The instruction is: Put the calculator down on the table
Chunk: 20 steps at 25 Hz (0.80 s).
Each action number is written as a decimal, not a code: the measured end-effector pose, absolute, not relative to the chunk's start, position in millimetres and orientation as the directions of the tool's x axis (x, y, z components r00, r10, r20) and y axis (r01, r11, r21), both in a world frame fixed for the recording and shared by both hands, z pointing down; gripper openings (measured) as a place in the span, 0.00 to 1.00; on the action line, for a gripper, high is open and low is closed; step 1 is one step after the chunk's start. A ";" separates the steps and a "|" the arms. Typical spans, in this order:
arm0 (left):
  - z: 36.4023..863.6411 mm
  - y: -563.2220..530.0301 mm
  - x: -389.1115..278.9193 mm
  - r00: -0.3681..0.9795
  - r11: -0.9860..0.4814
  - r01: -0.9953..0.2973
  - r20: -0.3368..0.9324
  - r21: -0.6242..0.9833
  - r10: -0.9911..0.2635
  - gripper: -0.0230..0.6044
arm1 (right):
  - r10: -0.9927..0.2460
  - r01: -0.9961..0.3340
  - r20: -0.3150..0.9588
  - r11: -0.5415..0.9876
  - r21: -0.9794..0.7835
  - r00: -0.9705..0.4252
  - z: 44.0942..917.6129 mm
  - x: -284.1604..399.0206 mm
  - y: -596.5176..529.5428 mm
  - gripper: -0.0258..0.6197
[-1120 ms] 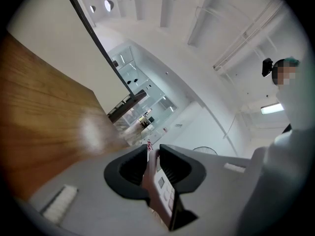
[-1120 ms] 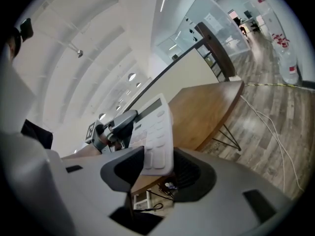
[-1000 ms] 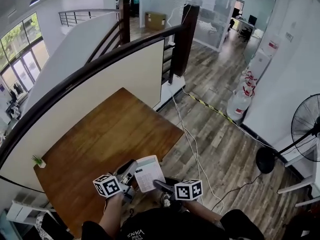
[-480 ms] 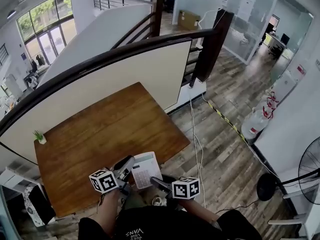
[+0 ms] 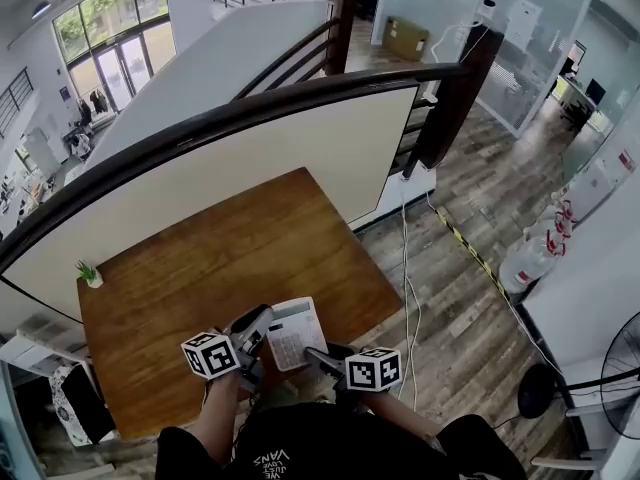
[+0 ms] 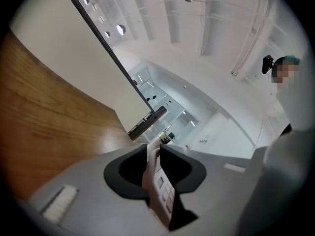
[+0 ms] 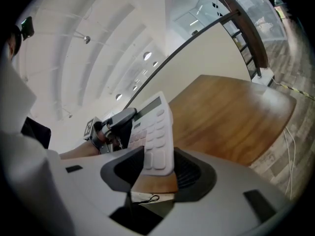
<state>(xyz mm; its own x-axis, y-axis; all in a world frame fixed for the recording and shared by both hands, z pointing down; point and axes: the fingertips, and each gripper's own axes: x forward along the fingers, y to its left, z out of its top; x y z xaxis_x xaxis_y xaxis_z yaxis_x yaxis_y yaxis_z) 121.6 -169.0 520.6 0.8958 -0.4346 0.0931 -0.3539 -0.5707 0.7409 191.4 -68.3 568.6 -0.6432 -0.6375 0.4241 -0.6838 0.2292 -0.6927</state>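
Observation:
A white calculator (image 5: 293, 330) hangs just above the near edge of the brown wooden table (image 5: 200, 268). My left gripper (image 5: 252, 328) is shut on its left edge. In the left gripper view the calculator (image 6: 160, 191) stands edge-on between the jaws of the left gripper (image 6: 153, 149). My right gripper (image 5: 312, 356) is at the calculator's near right corner. In the right gripper view the keypad (image 7: 152, 132) faces the camera, and its lower corner lies in the wide gap of the right gripper (image 7: 158, 157), which is open. The left gripper (image 7: 115, 124) shows beyond it.
A small potted plant (image 5: 90, 271) stands at the table's far left corner. A cream panel under a dark handrail (image 5: 250, 108) walls the table's far side. Cables (image 5: 405, 268) run over the floor on the right, past water bottles (image 5: 530, 258) and a fan (image 5: 620, 368).
Both grippers and the calculator have moved forward, from beyond the table's near right edge to over the tabletop. The head view has swung left.

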 end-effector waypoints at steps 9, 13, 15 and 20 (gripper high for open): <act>525.4 -252.0 90.3 0.892 -0.571 -0.369 0.107 0.733 -0.440 0.14 | -0.609 -0.676 0.430 0.249 -0.694 -0.666 576.6 161.7 -154.8 0.31; 532.8 -288.2 64.6 0.877 -0.564 -0.396 0.116 0.724 -0.467 0.15 | -0.581 -0.673 0.440 0.272 -0.688 -0.685 586.5 138.6 -194.1 0.31; 536.4 -305.1 51.1 0.868 -0.560 -0.408 0.117 0.721 -0.482 0.15 | -0.564 -0.672 0.446 0.289 -0.682 -0.695 590.6 127.0 -213.4 0.31; 549.7 -345.1 22.3 0.841 -0.538 -0.436 0.114 0.721 -0.529 0.15 | -0.525 -0.667 0.461 0.318 -0.673 -0.715 603.1 102.5 -256.9 0.31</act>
<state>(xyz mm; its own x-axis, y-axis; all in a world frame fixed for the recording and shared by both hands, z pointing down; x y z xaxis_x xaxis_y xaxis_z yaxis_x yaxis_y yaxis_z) 22.3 -345.1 549.7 0.8412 -0.5285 0.1143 -0.4360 -0.5379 0.7215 102.5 -256.9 603.1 -0.7154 -0.5252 0.4609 -0.6674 0.3184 -0.6732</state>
